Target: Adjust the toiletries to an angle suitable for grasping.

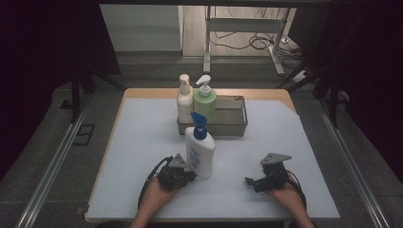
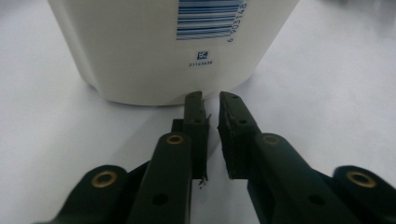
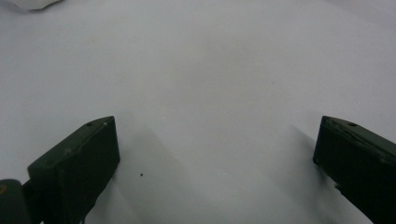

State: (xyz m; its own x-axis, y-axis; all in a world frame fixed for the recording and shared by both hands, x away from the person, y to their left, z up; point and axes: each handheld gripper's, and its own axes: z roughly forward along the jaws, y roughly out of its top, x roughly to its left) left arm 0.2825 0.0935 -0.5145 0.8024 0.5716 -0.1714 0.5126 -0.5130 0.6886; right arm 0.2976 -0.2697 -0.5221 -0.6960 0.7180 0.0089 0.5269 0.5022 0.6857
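Two tongs rest on the white table cover. Just ahead of the left gripper, whose jaws stand narrowly apart holding nothing, stands the white bottle; its top is cut off in that gripper's view. Well to the bottle's other side, the right gripper gapes wide, empty. Beyond the bottle sits a metal tray; the room is dark.
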